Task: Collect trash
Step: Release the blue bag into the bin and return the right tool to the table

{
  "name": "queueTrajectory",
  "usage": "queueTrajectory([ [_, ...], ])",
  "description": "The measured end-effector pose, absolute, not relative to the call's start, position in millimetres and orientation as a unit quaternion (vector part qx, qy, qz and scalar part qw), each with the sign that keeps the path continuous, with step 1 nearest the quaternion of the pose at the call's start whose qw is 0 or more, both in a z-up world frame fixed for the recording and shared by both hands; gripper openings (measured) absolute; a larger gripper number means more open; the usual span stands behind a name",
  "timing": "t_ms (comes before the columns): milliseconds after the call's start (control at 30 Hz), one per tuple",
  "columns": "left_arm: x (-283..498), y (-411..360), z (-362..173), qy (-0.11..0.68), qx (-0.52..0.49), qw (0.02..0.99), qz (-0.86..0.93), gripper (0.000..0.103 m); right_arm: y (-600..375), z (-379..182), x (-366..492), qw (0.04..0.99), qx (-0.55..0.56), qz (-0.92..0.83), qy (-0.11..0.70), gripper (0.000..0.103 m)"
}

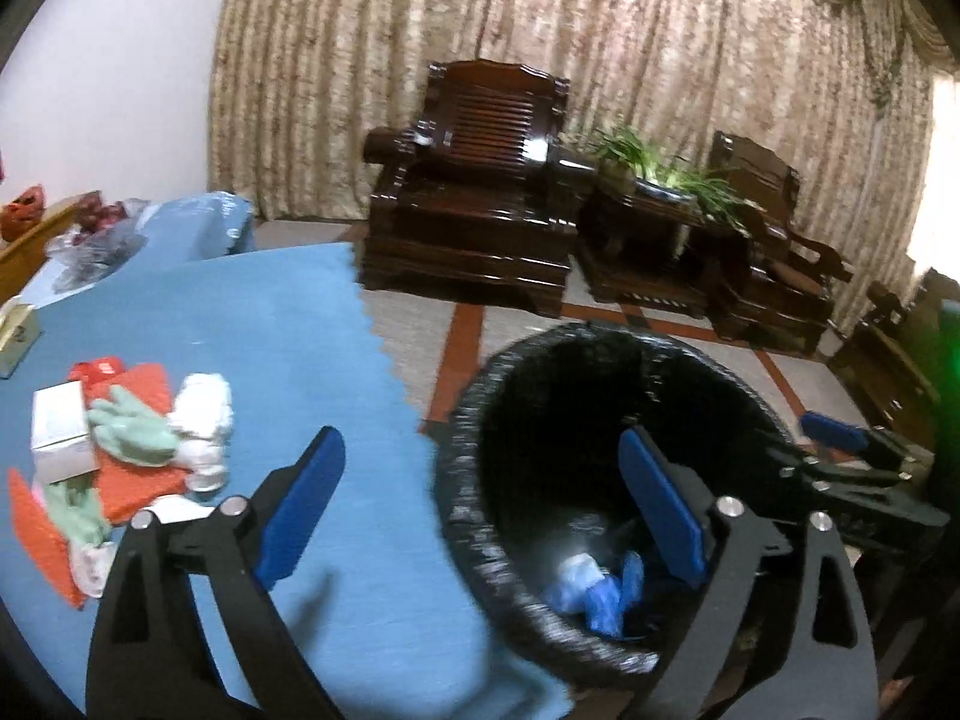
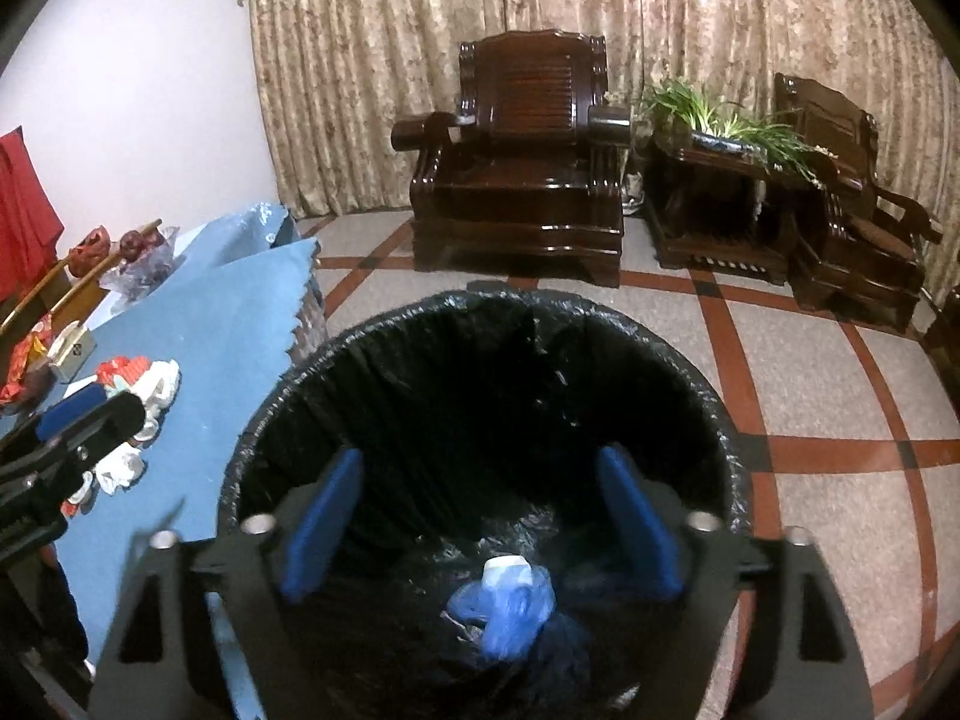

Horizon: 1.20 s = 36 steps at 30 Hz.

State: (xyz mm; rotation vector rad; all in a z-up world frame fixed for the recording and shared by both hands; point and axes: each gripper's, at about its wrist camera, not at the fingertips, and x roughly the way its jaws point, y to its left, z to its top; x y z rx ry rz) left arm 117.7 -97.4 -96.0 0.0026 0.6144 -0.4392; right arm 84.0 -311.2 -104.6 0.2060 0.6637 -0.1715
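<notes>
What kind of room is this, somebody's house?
Most likely a home living room: heavy carved wooden armchairs stand before long patterned curtains, with a potted plant between them and a blue-clothed table beside a lined bin.

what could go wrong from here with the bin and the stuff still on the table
1. The bin stands right against the edge of the blue tablecloth; a swing back toward the pile could knock its rim.
2. The leftover pile mixes a green glove, white tissue and a small box, so the open left tool may pinch only part of it or snag the cloth.
</notes>
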Motion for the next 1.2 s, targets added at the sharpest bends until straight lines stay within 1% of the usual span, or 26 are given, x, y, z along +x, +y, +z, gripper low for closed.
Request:
queueTrajectory([
  [33, 116.1, -91.1, -95.6, 0.299, 0.001, 0.931, -0.208, 0.093, -307.0, -101.8, 84.5, 0.939, 0.101, -0.081, 0.32, 0.096],
  [67, 115.7, -83.5, -94.9, 0.301, -0.001, 0.932, -0.201, 0.094, -304.3, -99.5, 85.3, 0.94, 0.101, -0.077, 0.317, 0.097],
  [267, 112.8, -26.2, -93.3, 0.306, -0.013, 0.942, -0.133, 0.095, -271.5, -92.1, 96.6, 0.945, 0.092, -0.04, 0.31, 0.097],
  [500, 108.6, 49.0, -88.3, 0.298, -0.013, 0.954, -0.038, 0.095, -207.4, -82.9, 120.4, 0.953, 0.063, 0.034, 0.294, 0.097],
  [767, 108.8, 102.3, -95.7, 0.301, -0.016, 0.953, 0.027, 0.095, -134.1, -88.1, 150.6, 0.95, 0.036, 0.115, 0.287, 0.097],
  [867, 109.4, 113.6, -102.0, 0.303, -0.012, 0.952, 0.043, 0.095, -108.6, -96.8, 161.1, 0.948, 0.028, 0.135, 0.287, 0.095],
  [933, 109.1, 122.8, -108.4, 0.304, -0.01, 0.951, 0.053, 0.095, -95.8, -102.9, 167.0, 0.946, 0.03, 0.146, 0.287, 0.089],
  [1200, 115.6, 152.1, -129.1, 0.322, -0.022, 0.944, 0.076, 0.095, -44.1, -132.0, 184.3, 0.935, 0.005, 0.18, 0.304, 0.081],
])
